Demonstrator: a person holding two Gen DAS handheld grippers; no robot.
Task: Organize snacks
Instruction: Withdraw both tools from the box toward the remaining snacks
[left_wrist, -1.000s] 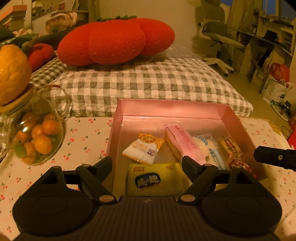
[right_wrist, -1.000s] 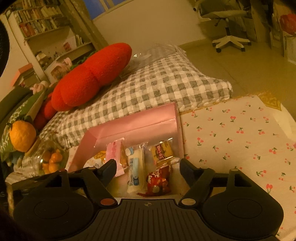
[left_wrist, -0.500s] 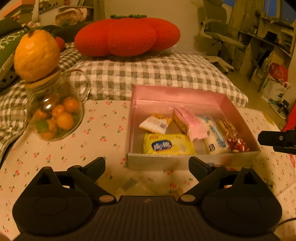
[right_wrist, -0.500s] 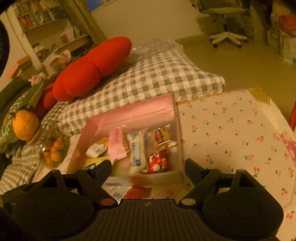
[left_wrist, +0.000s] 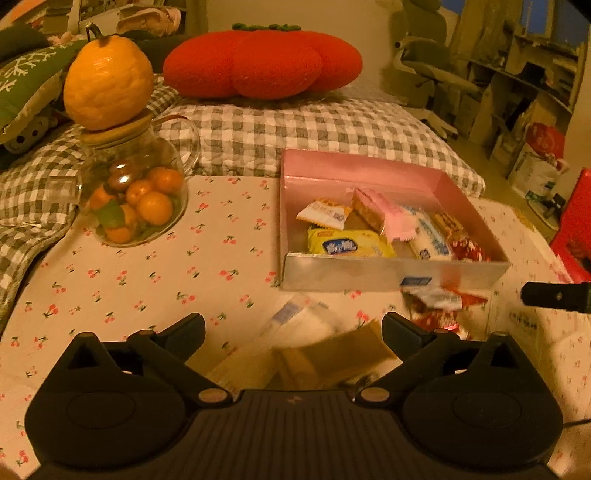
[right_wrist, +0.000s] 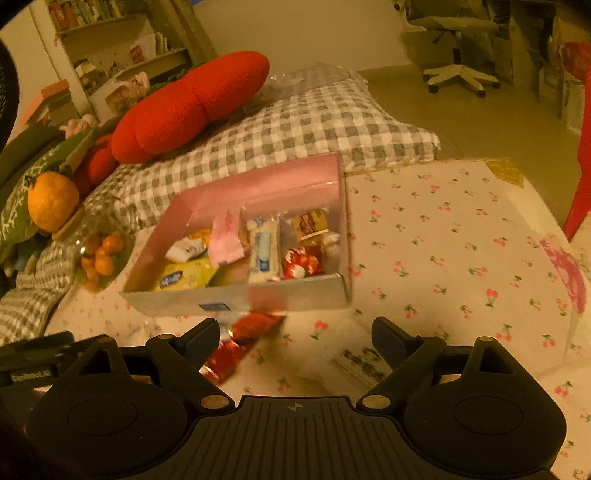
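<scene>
So the pink box (left_wrist: 369, 170) sits on the cherry-print counter (left_wrist: 155, 280), right of centre in the left wrist view, already holding a yellow packet (left_wrist: 347, 246), a white-and-orange packet (left_wrist: 325, 214), a pink wafer pack (left_wrist: 384, 212), a white-and-blue bar (left_wrist: 430, 240) and a red candy (left_wrist: 469, 249). More wrappers lie loose in front of it, low in the frame: a blurry tan packet (left_wrist: 332, 356) and a red wrapper (right_wrist: 236, 345). The left gripper (left_wrist: 293, 332) has its fingers spreading wider with nothing pinched, tan packet just under the gap. The right gripper (right_wrist: 293, 336) has its fingers wide apart too, gripping nothing. A glass jar of oranges (left_wrist: 136, 195) stands at left, a red cushion (left_wrist: 262, 62) up top.
</scene>
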